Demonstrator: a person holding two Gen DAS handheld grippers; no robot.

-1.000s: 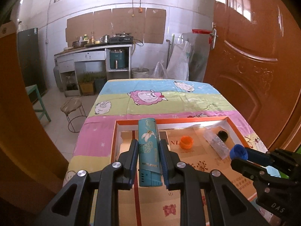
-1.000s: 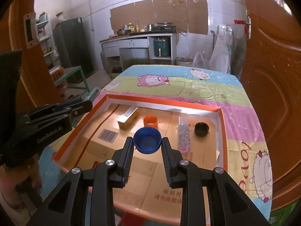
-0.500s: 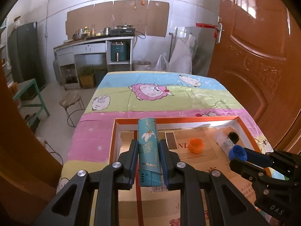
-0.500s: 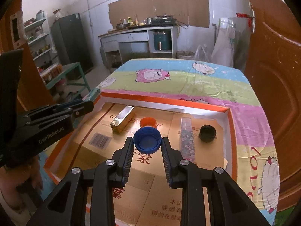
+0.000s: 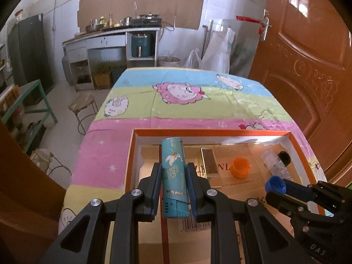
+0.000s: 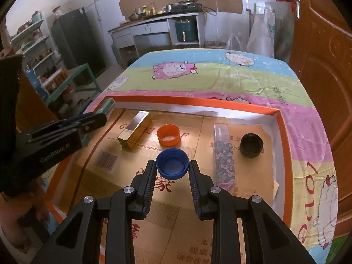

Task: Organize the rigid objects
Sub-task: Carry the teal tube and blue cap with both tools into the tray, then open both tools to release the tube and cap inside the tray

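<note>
My left gripper (image 5: 173,171) is shut on a teal box (image 5: 173,176) printed with a bird, held above the left end of an orange-rimmed tray (image 5: 198,132). My right gripper (image 6: 172,165) is shut on a blue bottle cap (image 6: 172,164), held over the tray's cardboard floor (image 6: 136,198); it also shows in the left wrist view (image 5: 275,183). In the tray lie a gold box (image 6: 134,129), an orange cap (image 6: 169,134), a clear patterned box (image 6: 223,154) and a black cap (image 6: 251,144).
The tray sits on a table with a pastel sheep cloth (image 5: 182,92). A brown door (image 5: 308,66) stands at the right. A stool (image 5: 82,101) and a green bench (image 5: 33,101) stand left of the table. A kitchen counter (image 5: 114,35) is at the back.
Both grippers have drawn back and up a little, so more of the table and tray shows. Each keeps its hold on its object. The things in the tray have not moved.
</note>
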